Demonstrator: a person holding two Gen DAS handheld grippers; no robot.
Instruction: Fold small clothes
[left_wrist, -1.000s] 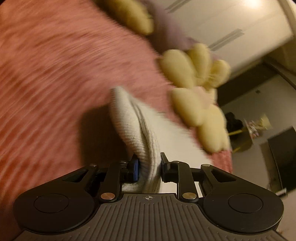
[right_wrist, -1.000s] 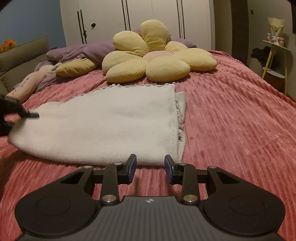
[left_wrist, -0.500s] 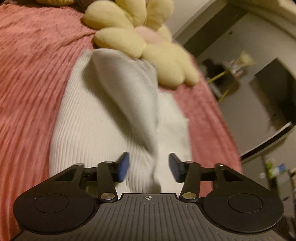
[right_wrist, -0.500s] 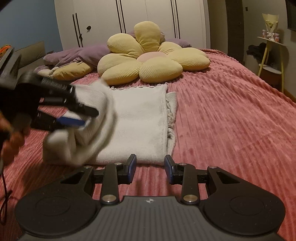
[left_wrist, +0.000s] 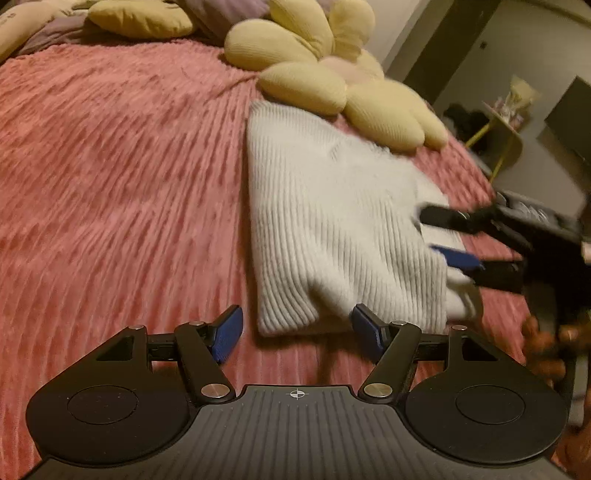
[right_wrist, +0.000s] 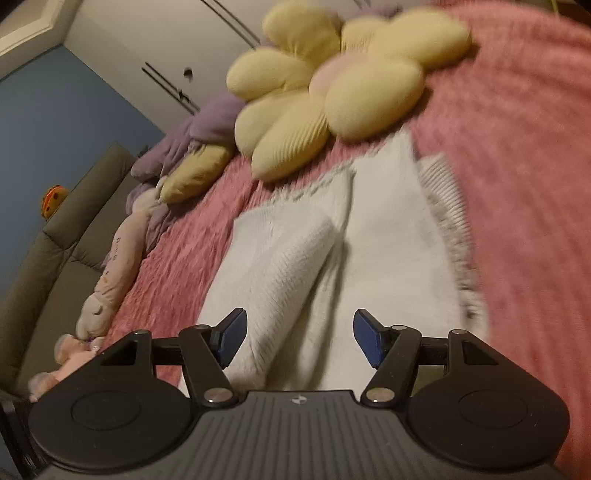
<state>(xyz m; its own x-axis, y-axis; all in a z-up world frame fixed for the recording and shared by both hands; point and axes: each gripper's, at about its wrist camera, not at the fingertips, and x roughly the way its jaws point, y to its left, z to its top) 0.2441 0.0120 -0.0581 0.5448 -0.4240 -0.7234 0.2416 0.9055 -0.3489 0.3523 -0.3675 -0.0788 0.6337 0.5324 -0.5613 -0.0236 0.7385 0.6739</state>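
Observation:
A white ribbed knit garment (left_wrist: 332, 229) lies on the pink bedspread (left_wrist: 118, 184), its left part folded over onto the rest; the fold also shows in the right wrist view (right_wrist: 295, 258). My left gripper (left_wrist: 297, 332) is open and empty, just short of the garment's near corner. My right gripper (right_wrist: 299, 338) is open, with its jaws on either side of the garment's near edge. It also shows in the left wrist view (left_wrist: 439, 232) at the garment's right edge, blurred.
A yellow flower-shaped cushion (left_wrist: 332, 81) lies right behind the garment, also seen in the right wrist view (right_wrist: 332, 85). Purple and yellow pillows (right_wrist: 199, 147) and plush toys (right_wrist: 110, 266) lie at the bed's left side by a grey sofa (right_wrist: 55, 258).
My left gripper carried the garment's left edge over to the right, let it go and pulled back open. My right gripper opened wider and moved forward onto the garment's near right edge.

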